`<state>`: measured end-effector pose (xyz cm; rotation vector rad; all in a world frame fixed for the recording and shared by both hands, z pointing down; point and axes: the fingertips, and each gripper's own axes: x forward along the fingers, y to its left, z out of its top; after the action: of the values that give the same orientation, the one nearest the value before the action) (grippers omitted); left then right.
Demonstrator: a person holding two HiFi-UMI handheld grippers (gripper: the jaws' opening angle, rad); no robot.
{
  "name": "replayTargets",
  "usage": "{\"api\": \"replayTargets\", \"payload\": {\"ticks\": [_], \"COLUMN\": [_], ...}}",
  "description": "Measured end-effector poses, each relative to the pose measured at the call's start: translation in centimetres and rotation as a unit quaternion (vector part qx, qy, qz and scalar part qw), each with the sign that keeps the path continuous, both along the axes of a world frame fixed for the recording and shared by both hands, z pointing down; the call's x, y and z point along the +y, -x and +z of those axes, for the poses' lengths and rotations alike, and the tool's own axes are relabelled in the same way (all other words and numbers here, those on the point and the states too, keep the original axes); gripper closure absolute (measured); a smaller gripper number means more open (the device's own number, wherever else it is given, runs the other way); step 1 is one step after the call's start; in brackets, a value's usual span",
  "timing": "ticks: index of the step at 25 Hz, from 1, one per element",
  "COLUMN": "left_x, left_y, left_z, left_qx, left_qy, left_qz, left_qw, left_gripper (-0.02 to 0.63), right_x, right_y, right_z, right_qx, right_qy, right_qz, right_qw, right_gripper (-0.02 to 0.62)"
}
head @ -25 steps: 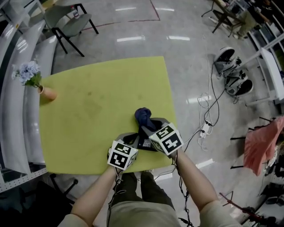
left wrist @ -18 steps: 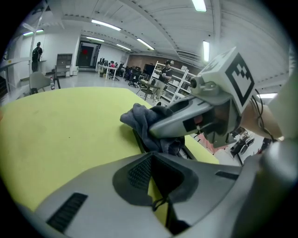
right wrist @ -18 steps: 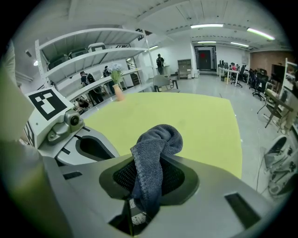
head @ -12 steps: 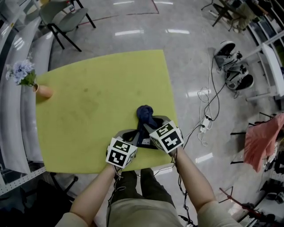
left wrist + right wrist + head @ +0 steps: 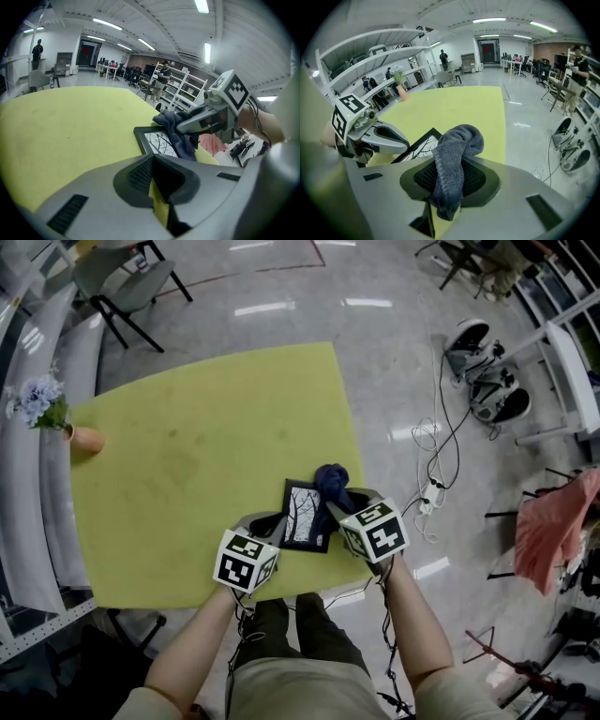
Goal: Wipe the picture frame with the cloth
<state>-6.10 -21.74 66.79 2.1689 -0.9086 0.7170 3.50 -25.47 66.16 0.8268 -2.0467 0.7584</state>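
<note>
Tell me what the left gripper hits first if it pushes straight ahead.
Most likely the near edge of the picture frame, lying just ahead of the left gripper; the cloth sits further right.

The head view looks steeply down from above onto the whole yellow counter and the floor around it. Each gripper view sits low and close behind its own jaws, looking across the counter: the camera on the left tongs angles rightward, the one on the right tongs leftward. All three share the picture frame near the counter's near edge.
</note>
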Motion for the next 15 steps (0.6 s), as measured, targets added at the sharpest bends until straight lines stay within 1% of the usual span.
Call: {"api": "replayTargets", "payload": {"ticks": [3,6,8,12,15], "left_x": [0.0,0.0,0.0,0.1,0.1], "left_y": [-0.2,-0.2,-0.2,-0.4,-0.3], "left_z": [0.0,-0.1,-0.1,-0.1,0.0], "left_qx": [0.004,0.008,0.01,0.008,0.005], "left_qy": [0.001,0.002,0.002,-0.001,-0.001], "left_qz": [-0.002,-0.006,-0.011,-0.01,-0.008], "left_qw": [1.0,0.9999,0.9999,0.9999,1.0], "left_gripper": [0.597,0.597,0.597,0.597,0.598], "right_x": [0.2,0.4,0.9,2.3,3.0], "right_y": [0.5,2.9,4.8,7.4,8.3], "right_z": [-1.1,-3.5,-4.3,-2.7,-0.8], "right_qx": [-0.015,-0.054,-0.07,-0.06,-0.051], "right_qy": [-0.008,-0.022,-0.023,-0.013,-0.002], "right_qz": [-0.007,-0.031,-0.051,-0.081,-0.081], "right_qw": [1.0,0.998,0.996,0.995,0.995], "right_gripper": [0.488,0.489,0.489,0.488,0.492]}}
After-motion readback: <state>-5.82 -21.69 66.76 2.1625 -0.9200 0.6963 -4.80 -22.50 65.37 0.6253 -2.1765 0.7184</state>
